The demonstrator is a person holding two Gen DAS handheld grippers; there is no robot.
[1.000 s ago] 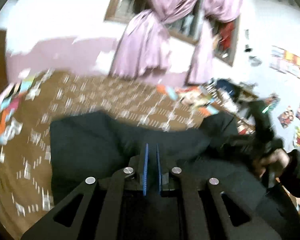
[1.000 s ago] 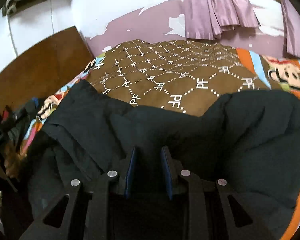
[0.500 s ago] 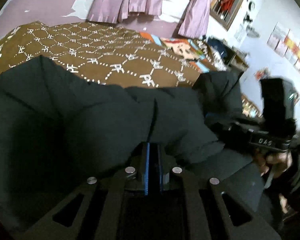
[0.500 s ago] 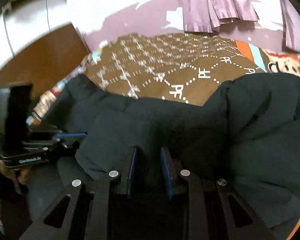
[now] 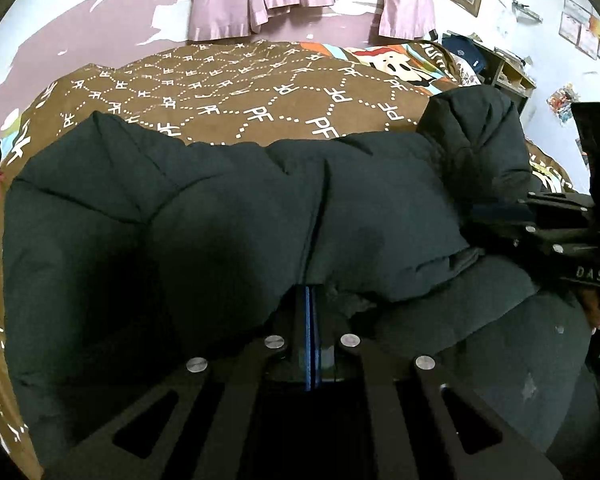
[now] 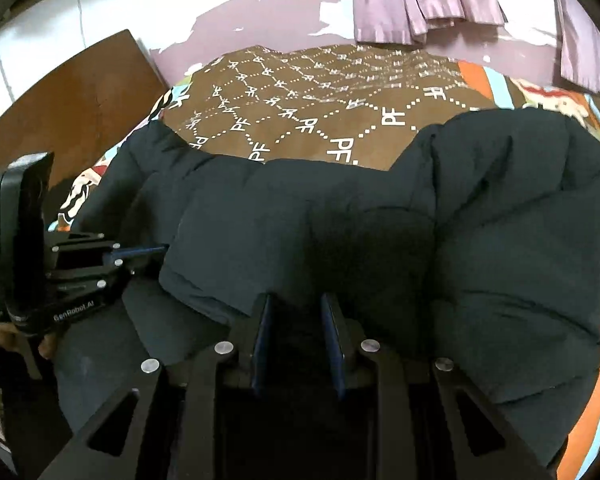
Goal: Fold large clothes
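We see the left gripper pinched shut on the dark puffer jacket's near edge; the right gripper clamps a thicker fold. The jacket lies on the brown bedspread.

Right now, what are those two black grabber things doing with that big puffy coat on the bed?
A person is folding a dark puffy jacket on a bed with a brown patterned bedspread. They hold a gripper in each hand. The left gripper is pinched shut at the jacket's near edge, its fingers half buried under the fabric. The right gripper has a thick bunch of jacket between its fingers. The jacket is doubled over, its folded part lying on top of the layer beneath.
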